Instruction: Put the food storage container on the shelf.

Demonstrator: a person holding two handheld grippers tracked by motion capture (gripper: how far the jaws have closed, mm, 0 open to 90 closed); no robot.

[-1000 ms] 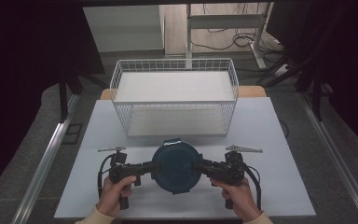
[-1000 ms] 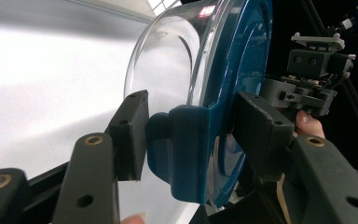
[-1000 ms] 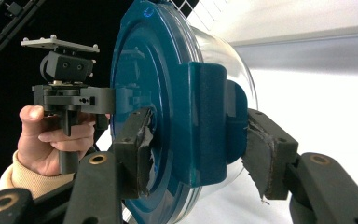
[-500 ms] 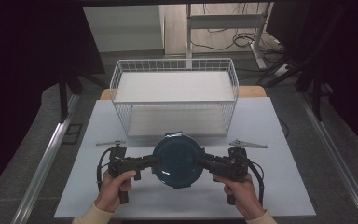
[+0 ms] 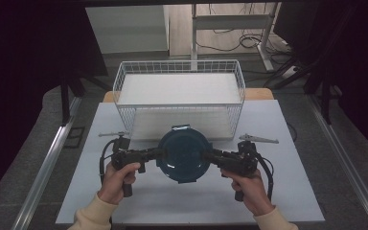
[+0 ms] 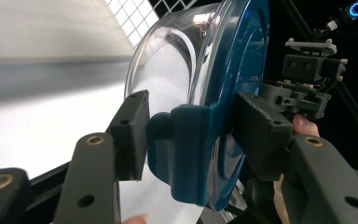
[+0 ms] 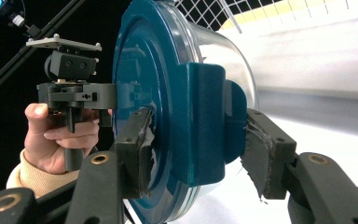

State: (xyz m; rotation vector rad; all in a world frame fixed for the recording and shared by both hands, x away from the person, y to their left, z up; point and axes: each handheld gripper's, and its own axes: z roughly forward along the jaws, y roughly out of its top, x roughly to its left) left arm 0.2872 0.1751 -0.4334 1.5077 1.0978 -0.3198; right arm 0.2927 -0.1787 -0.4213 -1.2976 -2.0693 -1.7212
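1. Compared with a second ago, the round container with a dark blue plastic lid and clear bowl (image 5: 183,154) sits higher in the high view and closer to the white wire basket (image 5: 179,98); its far edge now overlaps the foot of the basket's near wall, where before a strip of table showed between them.
2. Both hands have come up with it, and the two grey pointed plates on the grippers have also shifted toward the basket.
3. The left gripper (image 5: 149,154) is clamped on the blue latch tab at the container's left side; in the left gripper view its pads (image 6: 133,135) press the tab from both sides.
4. The right gripper (image 5: 216,156) is closed on the opposite latch tab, one pad on the lid face and the other pad (image 7: 261,158) on the bowl side.
5. The container hangs between the two grippers, lid up, just in front of the basket and clear of the white table top (image 5: 278,191).
6. The basket is open at the top, its white floor bare, rim above the container's far edge.
7. Left and right of the basket, bare table runs to the table's side edges.
8. Between the hands and the near table edge the surface is free.
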